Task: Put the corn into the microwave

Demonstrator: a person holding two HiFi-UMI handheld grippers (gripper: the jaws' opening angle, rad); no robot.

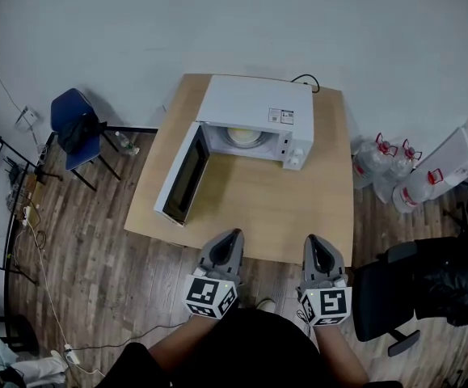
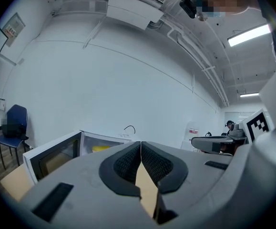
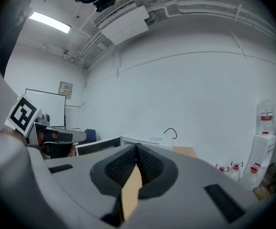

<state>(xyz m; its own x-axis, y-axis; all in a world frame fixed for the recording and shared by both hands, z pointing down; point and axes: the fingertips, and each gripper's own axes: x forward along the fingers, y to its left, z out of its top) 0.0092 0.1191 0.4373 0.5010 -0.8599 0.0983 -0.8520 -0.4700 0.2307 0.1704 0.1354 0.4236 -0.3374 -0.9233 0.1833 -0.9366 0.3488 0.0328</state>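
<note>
Left claw [image 2: 140, 144] and right claw [image 3: 136, 147] clenched empty, microwave [image 1: 254, 103] door open, corn [image 2: 101, 148] inside.

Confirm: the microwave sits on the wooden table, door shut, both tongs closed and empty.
The door is open, not shut; the head view shows it. The microwave sits on the wooden table, and the left tongs and right tongs are closed and empty.

Left grey two-jaw gripper [image 1: 233, 235] and right grey two-jaw gripper [image 1: 314, 240], each bearing a marker cube, held side by side at the near edge of the light wooden desk [image 1: 326, 212]. Both point forward, jaws pressed together with nothing between them.
</note>
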